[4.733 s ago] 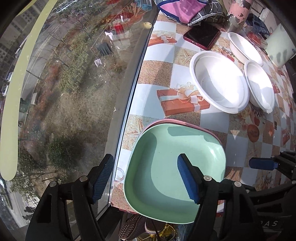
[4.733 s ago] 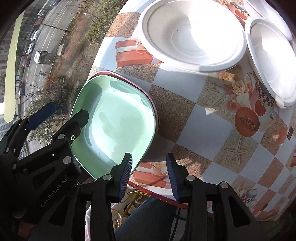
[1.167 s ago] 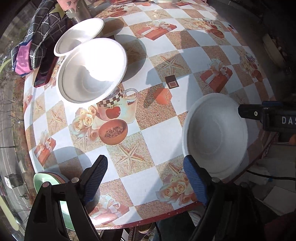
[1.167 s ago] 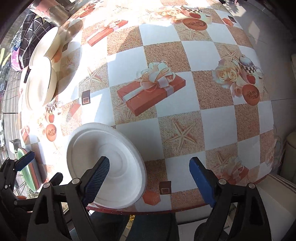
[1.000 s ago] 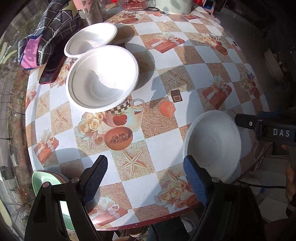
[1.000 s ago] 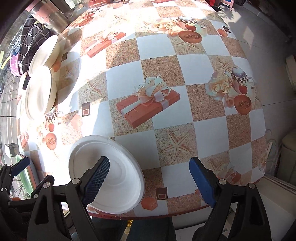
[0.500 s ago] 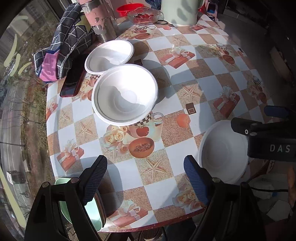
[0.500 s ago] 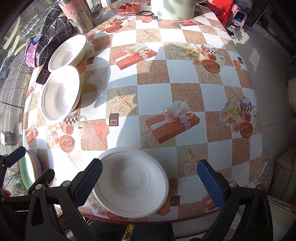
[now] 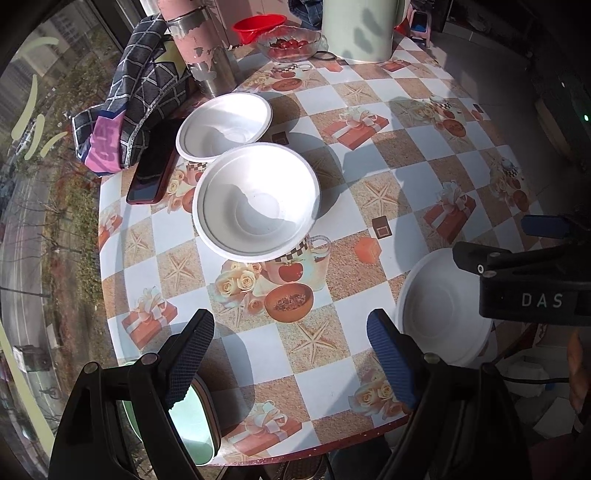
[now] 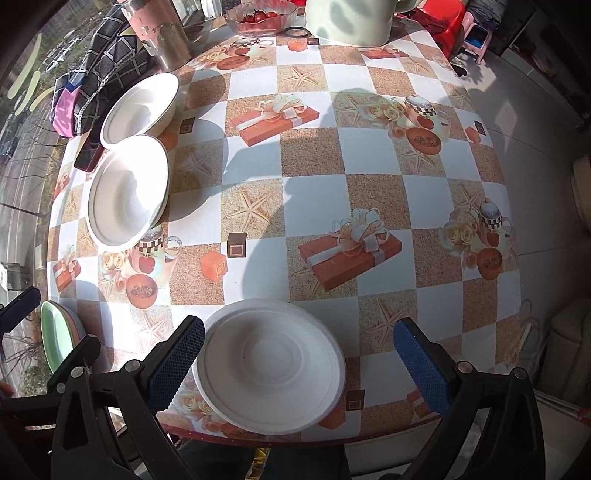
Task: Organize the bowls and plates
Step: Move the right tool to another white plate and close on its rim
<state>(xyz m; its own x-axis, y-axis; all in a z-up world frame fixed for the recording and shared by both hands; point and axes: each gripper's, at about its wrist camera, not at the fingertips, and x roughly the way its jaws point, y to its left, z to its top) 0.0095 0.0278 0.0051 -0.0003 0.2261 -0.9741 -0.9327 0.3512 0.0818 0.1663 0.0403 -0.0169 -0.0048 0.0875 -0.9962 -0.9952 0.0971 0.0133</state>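
Phone [image 9: 151, 173] touching far bowl [image 9: 223, 125]; thermos [image 9: 201, 48] behind.

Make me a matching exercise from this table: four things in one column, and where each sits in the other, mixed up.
1. green plate
2. phone
3. glass bowl of red fruit
4. nearest white bowl

A. far side, beside the big pale jug
B. between the open right gripper's fingers
C. near left edge, on a pink plate
D. beside the checked cloth

Pairs: 1-C, 2-D, 3-A, 4-B
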